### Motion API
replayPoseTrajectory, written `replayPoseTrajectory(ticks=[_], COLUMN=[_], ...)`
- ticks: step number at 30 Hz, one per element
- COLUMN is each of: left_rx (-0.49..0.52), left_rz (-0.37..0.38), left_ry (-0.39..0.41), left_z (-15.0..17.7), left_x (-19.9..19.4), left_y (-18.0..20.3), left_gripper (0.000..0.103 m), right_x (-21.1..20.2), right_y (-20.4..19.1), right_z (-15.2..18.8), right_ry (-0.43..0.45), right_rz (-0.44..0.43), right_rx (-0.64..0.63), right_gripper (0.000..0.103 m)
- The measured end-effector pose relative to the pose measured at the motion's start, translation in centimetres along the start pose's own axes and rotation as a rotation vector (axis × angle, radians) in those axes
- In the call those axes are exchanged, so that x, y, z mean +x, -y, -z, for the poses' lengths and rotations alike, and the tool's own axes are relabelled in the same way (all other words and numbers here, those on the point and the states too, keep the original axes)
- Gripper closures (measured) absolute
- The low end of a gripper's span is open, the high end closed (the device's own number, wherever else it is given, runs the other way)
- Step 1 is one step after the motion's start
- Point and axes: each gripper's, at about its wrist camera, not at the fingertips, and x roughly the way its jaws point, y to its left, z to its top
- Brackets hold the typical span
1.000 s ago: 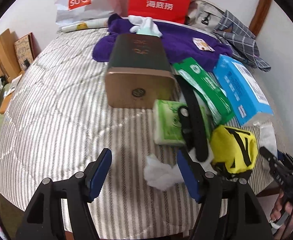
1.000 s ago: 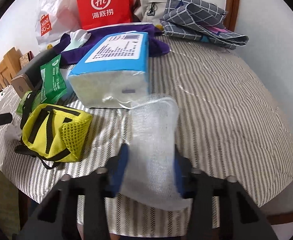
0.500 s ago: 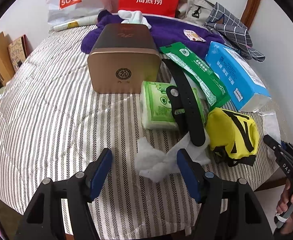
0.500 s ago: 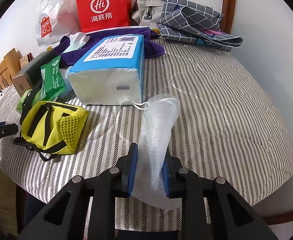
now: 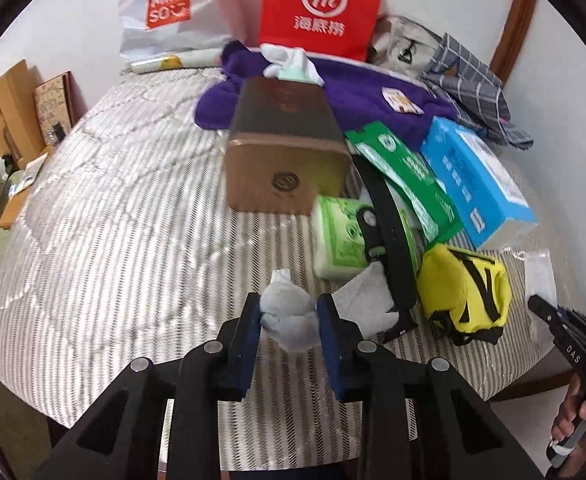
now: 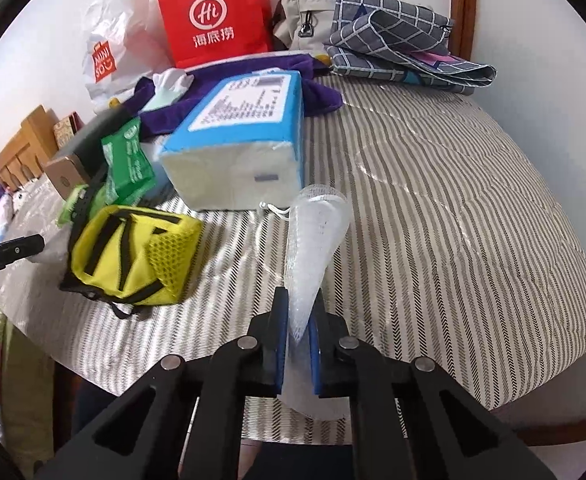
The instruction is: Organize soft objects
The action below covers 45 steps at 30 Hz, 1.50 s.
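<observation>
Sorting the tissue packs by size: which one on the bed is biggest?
The blue-wrapped white tissue brick, far bulkier than the flat dark-green pack and the small pale-green pack beside it.

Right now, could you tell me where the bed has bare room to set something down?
Bare striped bedspread lies left of the brown box, and right of the blue tissue pack. Between them it is crowded around the yellow pouch.

Left gripper: matte black angular arms, round silver screws along them, blue pads lining both fingers. Right gripper: same black frame, silver screws, blue pads. Its black body reads "DAS" in white, bare fingers wrapped around the handle.
</observation>
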Motion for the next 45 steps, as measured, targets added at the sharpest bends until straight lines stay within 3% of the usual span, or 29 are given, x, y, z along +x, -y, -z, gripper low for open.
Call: replayPoseTrajectory(ticks=[20,45], left_rx=[-0.086,-0.062], left_rz=[0.007,-0.007], left_ry=[0.090,0.199], left_z=[-2.8,-12.2], left_x=[-5.1,-8.4], left_y=[-2.0,-0.7], left_gripper=[0.076,0.076], right_x=[-5.5,-7.2], right_y=[-1.9,-2.7], right_z=[-4.4,-14.3], right_ry=[0.092,0.168], right_rz=[-0.094,-0.106], right_rx=[-0.036,-0.056], right_gripper=[0.094,0.094])
